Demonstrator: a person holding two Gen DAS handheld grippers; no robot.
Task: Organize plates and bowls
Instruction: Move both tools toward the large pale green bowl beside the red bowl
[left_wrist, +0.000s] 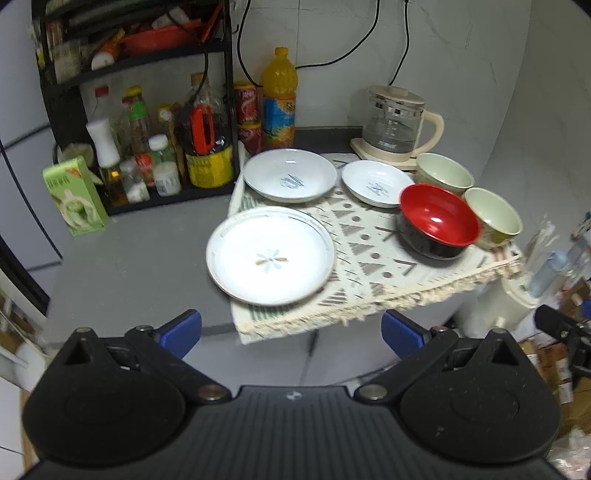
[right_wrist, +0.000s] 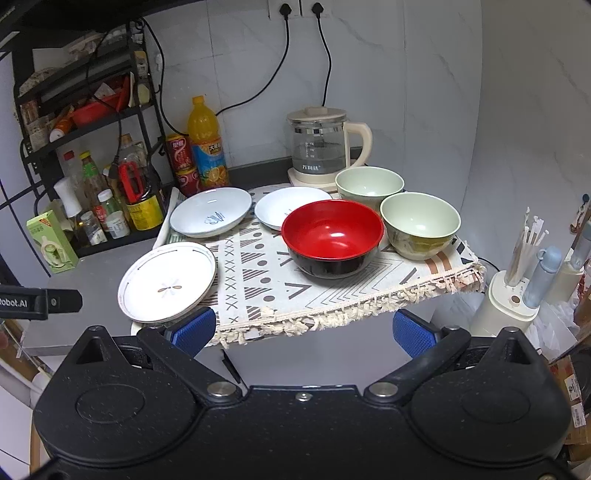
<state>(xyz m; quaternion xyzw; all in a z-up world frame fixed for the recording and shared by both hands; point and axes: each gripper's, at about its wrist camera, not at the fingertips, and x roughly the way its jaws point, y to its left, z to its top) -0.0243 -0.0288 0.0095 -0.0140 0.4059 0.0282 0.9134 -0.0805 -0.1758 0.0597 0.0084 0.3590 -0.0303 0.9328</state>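
My left claw hangs spread wide with nothing between its blue pads, short of the near edge of the patterned cloth. Straight ahead of it, just past the pads, lies the big white plate with the flower mark, half on the cloth and half on the grey counter. Farther ahead sits a white dish with a blue mark, and ahead to the right a smaller white dish. Well to the right of this claw stands the red bowl, black outside, with two pale green bowls beyond it, one touching its right side, the other behind.

My right claw is also spread and empty, just short of the cloth's fringe. The red bowl lies straight ahead of it, upright on the cloth. The nearer green bowl is ahead to the right, just beside the red one; the second green bowl is behind it, by the glass kettle. The flower plate sits ahead to the left, its near rim close to my left pad. The two marked dishes lie beyond, left of the red bowl.
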